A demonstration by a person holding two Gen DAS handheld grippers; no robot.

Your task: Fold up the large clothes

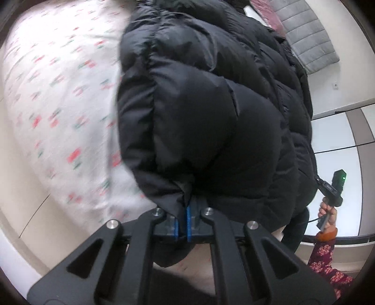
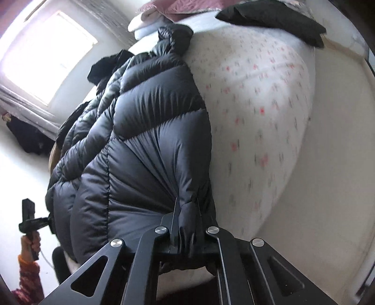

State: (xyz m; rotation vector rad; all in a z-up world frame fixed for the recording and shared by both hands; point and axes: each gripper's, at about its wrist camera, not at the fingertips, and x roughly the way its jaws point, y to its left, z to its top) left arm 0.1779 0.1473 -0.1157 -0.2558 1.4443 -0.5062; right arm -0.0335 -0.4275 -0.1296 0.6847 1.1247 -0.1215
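A big black puffer jacket [image 1: 206, 112] lies on a bed with a white flower-print sheet [image 1: 54, 93]. My left gripper [image 1: 184, 211] is shut on the jacket's near hem, with black fabric pinched between its blue pads. In the right wrist view the same jacket [image 2: 145, 145] stretches away across the sheet [image 2: 257, 117], and my right gripper [image 2: 186, 213] is shut on a bunched fold of its hem. Each view shows the other gripper at its edge: the right one [image 1: 332, 187] and the left one [image 2: 29, 218], each held by a hand in a floral sleeve.
A second black garment [image 2: 271, 21] lies at the far end of the bed. Pillows and a dark red quilt [image 2: 178, 9] are piled by the headboard. A grey quilted panel [image 1: 307, 40] leans on the wall. A bright window [image 2: 46, 56] is at the left. Pale floor tiles [image 1: 337, 131] lie beside the bed.
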